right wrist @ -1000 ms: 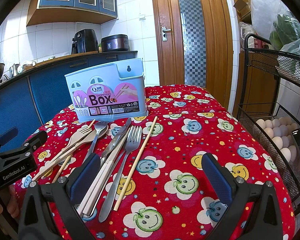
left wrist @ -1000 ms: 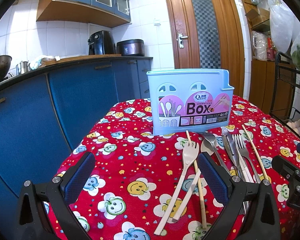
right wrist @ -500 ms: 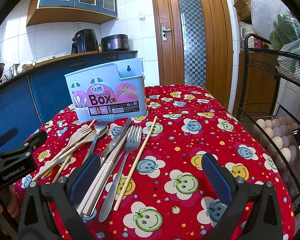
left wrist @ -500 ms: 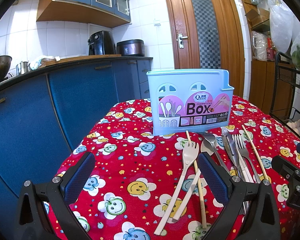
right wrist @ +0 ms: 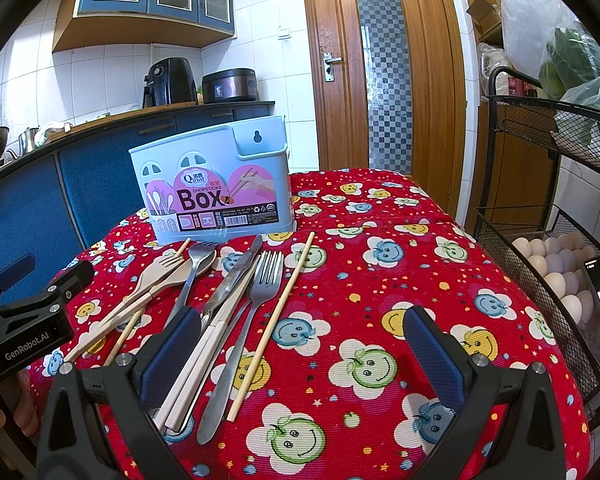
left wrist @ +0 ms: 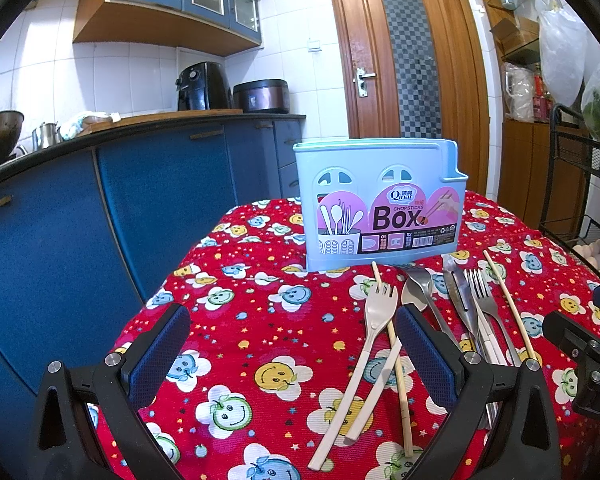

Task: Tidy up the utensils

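Both grippers are hovering low over a table covered in a red cloth printed with smiling apples [left wrist: 260,320], near its front edge. The left gripper [left wrist: 292,344] is standing wide open with nothing between its blue-padded fingers [left wrist: 160,344]; the right gripper [right wrist: 300,344] is likewise spread wide and gripping nothing.

A pale blue plastic chopstick box with a pink label [left wrist: 380,208] is standing upright toward the table's far edge, left of centre in the right wrist view. The utensils are lying loose on the cloth just in front of it, fanning toward the front edge: a beige plastic fork [left wrist: 374,320] crossing a beige plastic spoon [right wrist: 172,280] and a bamboo chopstick [left wrist: 396,360], then a steel spoon [right wrist: 194,272], a steel knife [right wrist: 232,276], a steel fork with a long handle [right wrist: 260,292], a pair of cream-handled pieces [right wrist: 204,356], and a second bamboo chopstick [right wrist: 276,312] lying apart on the right.

A black wire basket of white eggs [right wrist: 556,268] is sitting beyond the table's right edge.
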